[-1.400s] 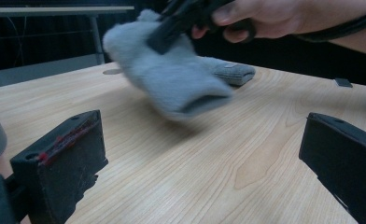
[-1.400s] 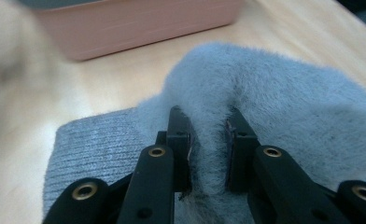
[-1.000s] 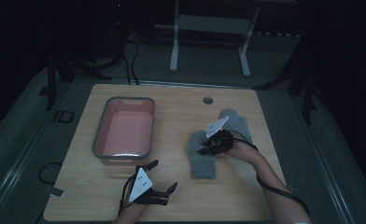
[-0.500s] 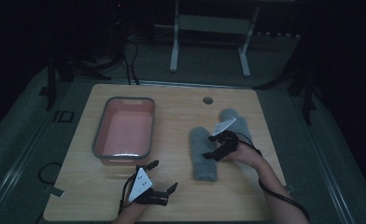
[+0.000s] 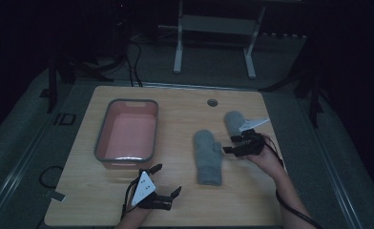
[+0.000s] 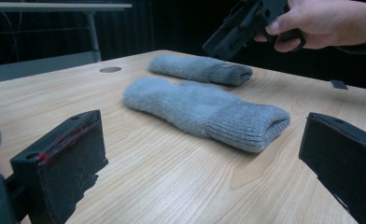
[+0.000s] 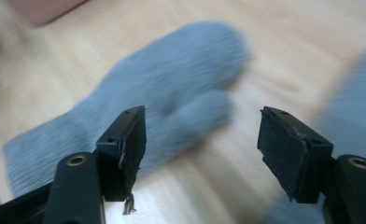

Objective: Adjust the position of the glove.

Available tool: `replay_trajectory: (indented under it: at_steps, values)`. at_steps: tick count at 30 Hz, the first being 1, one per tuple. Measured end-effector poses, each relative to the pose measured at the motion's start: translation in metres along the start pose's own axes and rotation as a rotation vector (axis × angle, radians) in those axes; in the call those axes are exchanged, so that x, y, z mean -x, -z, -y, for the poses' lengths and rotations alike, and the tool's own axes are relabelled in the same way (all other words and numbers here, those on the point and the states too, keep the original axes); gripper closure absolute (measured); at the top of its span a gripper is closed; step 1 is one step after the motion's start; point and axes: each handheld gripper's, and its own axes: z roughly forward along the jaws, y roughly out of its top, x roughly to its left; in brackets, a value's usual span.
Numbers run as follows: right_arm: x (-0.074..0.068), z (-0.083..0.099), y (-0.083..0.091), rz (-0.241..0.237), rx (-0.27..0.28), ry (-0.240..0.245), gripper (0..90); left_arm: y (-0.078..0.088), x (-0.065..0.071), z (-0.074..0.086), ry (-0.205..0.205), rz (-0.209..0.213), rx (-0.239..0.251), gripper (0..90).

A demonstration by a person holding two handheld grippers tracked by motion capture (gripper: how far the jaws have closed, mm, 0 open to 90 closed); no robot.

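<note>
Right hand-held gripper hovering wide open beside near grey mitten; likely grasping thumb next. Left hand-held gripper resting wide open on desk.

place: probably lab | dark room | wooden table | floor cables

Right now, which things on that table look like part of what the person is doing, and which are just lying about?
Likely part of the job:
- nearer grey mitten
- farther grey mitten
- right gripper, open, between the two mittens
- pink tub, maybe

Just there:
- left gripper, idle, open
- round table hole
</note>
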Motion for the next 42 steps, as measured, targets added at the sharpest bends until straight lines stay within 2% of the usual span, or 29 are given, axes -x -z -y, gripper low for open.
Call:
replay_trajectory:
  at_steps: [2, 4, 5, 6, 8, 12, 15, 18, 20, 21, 22, 23, 25, 26, 29, 30, 34, 36, 38, 42]
  values:
    - [0.003, 0.0, 0.004, 0.017, 0.012, -0.016, 34.5, 0.0, 0.0, 0.0, 0.001, 0.0, 0.0, 0.8]
    - [0.017, 0.0, 0.013, 0.055, 0.057, -0.078, 34.5, 0.0, 0.0, 0.0, 0.002, 0.001, 0.001, 0.8]
    - [0.021, 0.0, 0.015, 0.081, 0.065, -0.092, 34.5, 0.0, 0.0, 0.0, 0.003, 0.002, 0.001, 0.8]
    - [0.021, 0.0, 0.015, 0.081, 0.065, -0.092, 34.5, 0.0, 0.0, 0.0, 0.005, 0.004, 0.0, 0.8]
    - [0.031, -0.001, 0.019, 0.111, 0.083, -0.116, 37.9, 0.0, 0.0, 0.0, 0.005, 0.004, 0.0, 0.8]
    - [0.049, -0.004, 0.021, 0.202, 0.131, -0.147, 38.1, 0.0, 0.0, 0.0, 0.002, 0.005, 0.001, 0.8]
    - [0.062, -0.005, 0.017, 0.268, 0.137, -0.161, 38.9, 0.0, 0.0, 0.0, 0.003, 0.005, 0.001, 0.8]
    - [0.074, -0.006, 0.005, 0.333, 0.117, -0.219, 37.0, 0.0, 0.0, 0.0, 0.005, 0.006, 0.0, 0.8]
    - [0.079, -0.005, -0.003, 0.336, 0.112, -0.241, 37.2, 0.0, 0.0, 0.0, 0.005, 0.006, 0.001, 0.8]
    - [0.08, -0.004, -0.007, 0.363, 0.109, -0.252, 38.2, 0.0, 0.0, 0.0, 0.003, 0.007, 0.001, 0.8]
    - [0.081, -0.003, -0.011, 0.354, 0.109, -0.259, 38.3, 0.0, 0.0, 0.0, 0.004, 0.007, 0.001, 0.8]
    - [0.082, -0.002, -0.017, 0.368, 0.094, -0.267, 38.0, 0.0, 0.0, 0.0, 0.005, 0.006, 0.001, 0.8]
    - [0.082, 0.001, -0.025, 0.366, 0.084, -0.285, 38.5, 0.0, 0.0, 0.0, 0.005, 0.007, 0.0, 0.8]
    - [0.081, 0.003, -0.028, 0.384, 0.072, -0.293, 39.3, 0.0, 0.0, 0.0, 0.005, 0.007, 0.001, 0.8]
    - [0.079, 0.01, -0.034, 0.392, 0.065, -0.311, 42.3, 0.0, 0.0, 0.0, 0.005, 0.007, 0.001, 0.8]
    - [0.078, 0.014, -0.037, 0.414, 0.048, -0.313, 42.1, 0.0, 0.0, 0.0, 0.005, 0.007, 0.001, 0.8]
    - [0.077, 0.017, -0.041, 0.415, 0.043, -0.332, 45.3, 0.0, -0.001, 0.0, 0.008, 0.006, 0.0, 0.8]
    - [0.073, 0.016, -0.046, 0.428, 0.008, -0.298, 50.2, 0.0, -0.001, 0.0, 0.008, 0.005, 0.0, 0.8]
    - [0.069, 0.015, -0.048, 0.438, 0.0, -0.269, 63.0, 0.0, -0.001, 0.0, 0.008, 0.004, 0.0, 0.8]
    - [0.061, 0.012, -0.049, 0.477, -0.006, -0.281, 78.9, 0.0, -0.001, 0.0, 0.009, 0.004, 0.002, 0.8]
